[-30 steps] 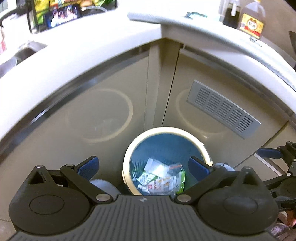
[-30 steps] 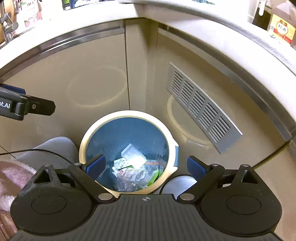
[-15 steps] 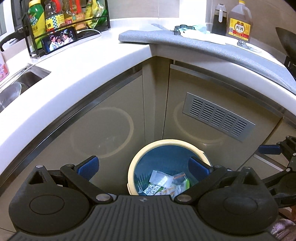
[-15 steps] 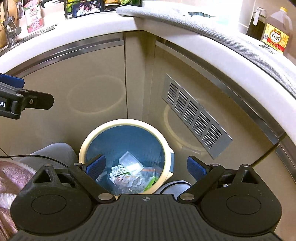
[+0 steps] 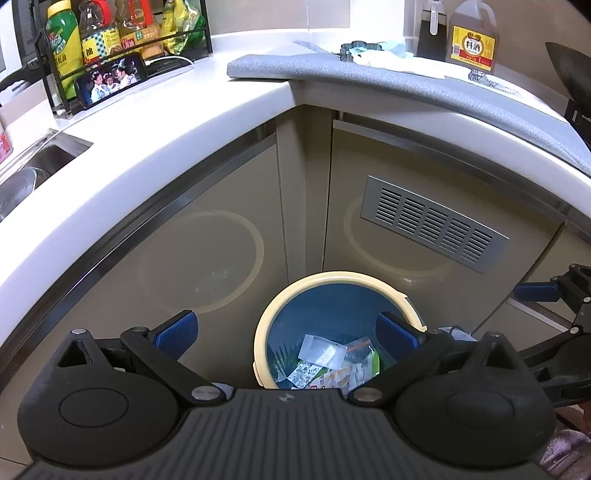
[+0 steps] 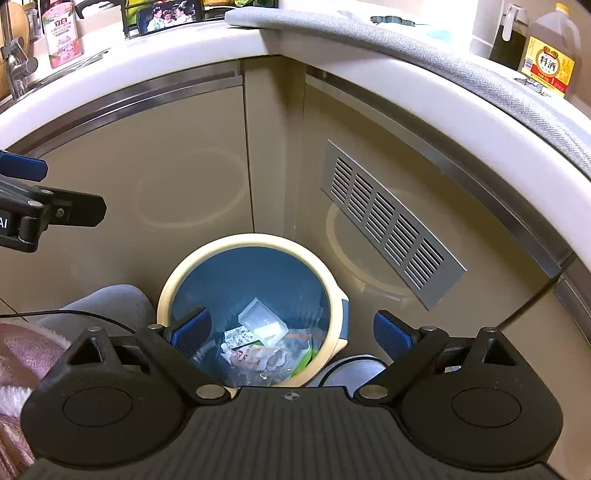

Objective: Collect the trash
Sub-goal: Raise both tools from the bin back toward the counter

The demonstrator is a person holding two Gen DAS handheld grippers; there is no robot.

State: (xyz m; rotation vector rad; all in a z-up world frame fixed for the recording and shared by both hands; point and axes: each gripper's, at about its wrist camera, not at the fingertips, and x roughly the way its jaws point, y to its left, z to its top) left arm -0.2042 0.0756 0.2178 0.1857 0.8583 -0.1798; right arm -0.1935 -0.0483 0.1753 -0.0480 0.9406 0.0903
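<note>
Both tongs hang over the bin with their jaws spread wide and nothing between them: the left tongs sit above the near rim, the right tongs a little to the other side. The bin, cream-rimmed with a blue liner, stands on the floor in the inside corner of the cabinets, and the trash lies at its bottom: a clear plastic tray on top of printed wrappers and a bit of green film. The main risk, as I judge it, is on the way to whatever is left on the worktop. The worktop overhangs the cabinet doors, so tongs raised straight up close to the corner could knock its edge. The two tools are also near each other, each showing at the edge of the other's view, and could clash if swung together. A grey slipper rests just beside the bin, so a shuffle of the foot might nudge or tip it. Up top, a grey mat carries crumpled pale scraps near a bottle of cooking wine, so a careless reach there could topple it. A phone leans against a rack of bottles, and a sink lies to the left. The room is a small, dim, warm-lit kitchen corner with beige doors and a metal vent.
</note>
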